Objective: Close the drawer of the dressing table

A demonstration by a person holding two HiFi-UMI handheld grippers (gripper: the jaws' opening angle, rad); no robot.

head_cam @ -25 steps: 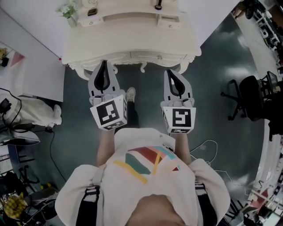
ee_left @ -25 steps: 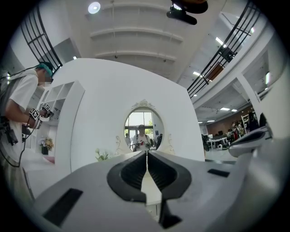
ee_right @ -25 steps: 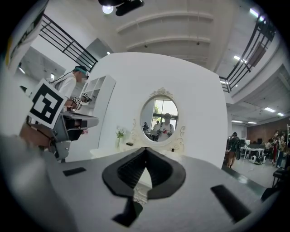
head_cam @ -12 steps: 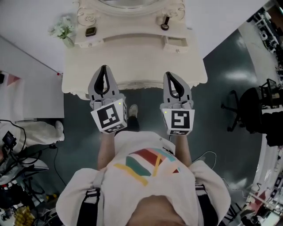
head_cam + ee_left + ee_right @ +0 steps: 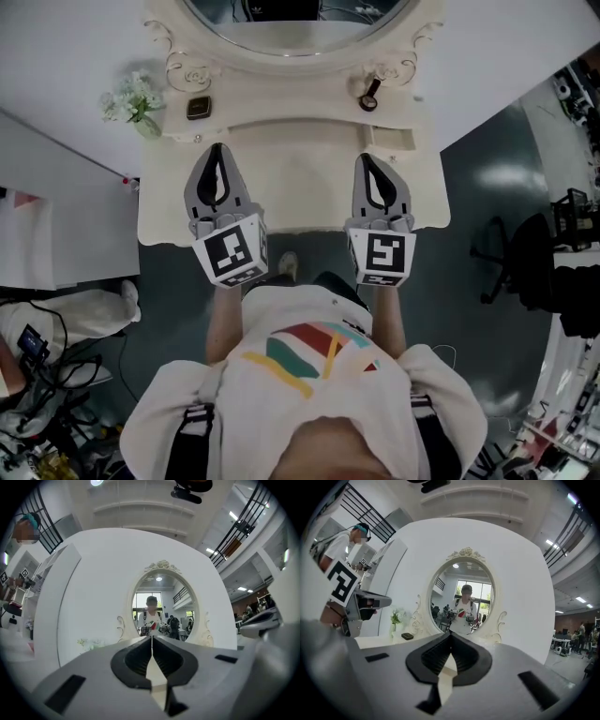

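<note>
The cream dressing table (image 5: 291,192) with its oval mirror (image 5: 295,19) fills the top of the head view. A small drawer (image 5: 390,139) on the right of its raised shelf juts forward a little. The front apron is hidden from above. My left gripper (image 5: 217,149) and right gripper (image 5: 365,157) are held level, side by side over the tabletop, both shut and empty. In the left gripper view the shut jaws (image 5: 151,637) face the mirror (image 5: 161,604). The right gripper (image 5: 451,633) also faces the mirror (image 5: 463,603).
A vase of flowers (image 5: 136,101) and a small dark box (image 5: 198,108) stand on the shelf's left, a dark-handled item (image 5: 369,93) on its right. A white cabinet (image 5: 56,216) flanks the table's left. An office chair (image 5: 523,267) stands to the right, cables (image 5: 47,375) lie lower left.
The table has drawn closer: both grippers moved forward from in front of its edge to over the tabletop. The front apron has slipped out of sight. Both grippers stay shut.
</note>
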